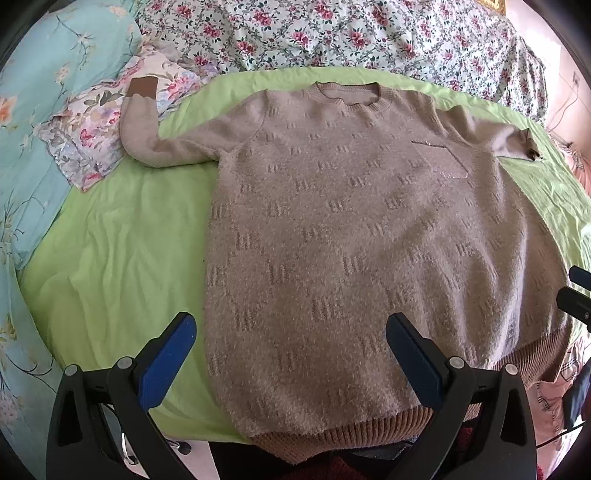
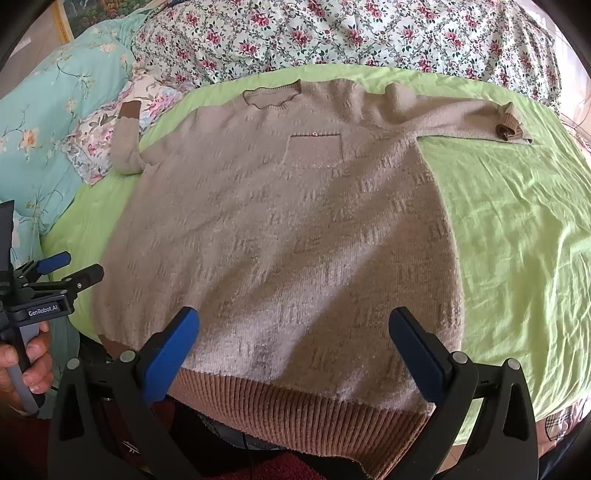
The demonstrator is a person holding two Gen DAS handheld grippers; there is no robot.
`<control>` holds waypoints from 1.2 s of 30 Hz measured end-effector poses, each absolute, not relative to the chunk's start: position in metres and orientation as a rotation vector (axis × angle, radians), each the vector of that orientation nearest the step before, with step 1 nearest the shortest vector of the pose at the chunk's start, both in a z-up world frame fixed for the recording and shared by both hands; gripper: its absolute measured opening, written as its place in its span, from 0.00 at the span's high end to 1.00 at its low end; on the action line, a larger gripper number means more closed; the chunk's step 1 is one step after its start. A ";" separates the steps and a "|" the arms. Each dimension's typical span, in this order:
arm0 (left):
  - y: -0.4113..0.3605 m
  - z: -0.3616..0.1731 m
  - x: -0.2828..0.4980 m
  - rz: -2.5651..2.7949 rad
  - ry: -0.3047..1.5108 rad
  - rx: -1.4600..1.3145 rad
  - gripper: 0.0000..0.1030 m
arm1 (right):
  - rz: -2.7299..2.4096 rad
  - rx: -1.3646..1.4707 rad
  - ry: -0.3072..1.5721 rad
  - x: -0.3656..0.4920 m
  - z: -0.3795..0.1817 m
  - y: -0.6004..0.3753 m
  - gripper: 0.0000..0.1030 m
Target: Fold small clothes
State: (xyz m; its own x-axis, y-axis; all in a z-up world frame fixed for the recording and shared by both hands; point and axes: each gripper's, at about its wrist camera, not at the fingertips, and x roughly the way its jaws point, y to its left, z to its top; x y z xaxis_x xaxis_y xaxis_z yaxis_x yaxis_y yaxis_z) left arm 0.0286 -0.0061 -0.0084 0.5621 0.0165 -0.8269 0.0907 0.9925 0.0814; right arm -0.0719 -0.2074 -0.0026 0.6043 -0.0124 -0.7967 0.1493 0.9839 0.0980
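A beige knitted sweater with a chest pocket lies flat, front up, on a green sheet; it also shows in the right wrist view. Its ribbed brown hem hangs over the near edge. The left sleeve bends up onto a floral pillow; the right sleeve stretches out sideways. My left gripper is open above the hem's left part, holding nothing. My right gripper is open above the hem's right part, holding nothing. The left gripper also shows in the right wrist view.
A floral quilt lies bunched behind the sweater. A turquoise floral pillow and a smaller floral pillow sit at the left. Green sheet extends to the right of the sweater.
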 end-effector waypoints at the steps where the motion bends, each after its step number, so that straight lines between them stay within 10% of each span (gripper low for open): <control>1: -0.007 -0.009 0.030 -0.044 0.984 0.121 0.00 | -0.094 0.159 0.916 -0.072 -0.002 -0.207 0.01; 26: -0.008 -0.004 0.070 -0.027 0.941 0.110 0.00 | -0.110 0.264 0.816 -0.059 0.010 -0.250 0.01; 36: -0.005 0.001 0.102 -0.004 0.942 0.119 0.00 | -0.265 0.284 0.759 -0.027 0.027 -0.341 0.29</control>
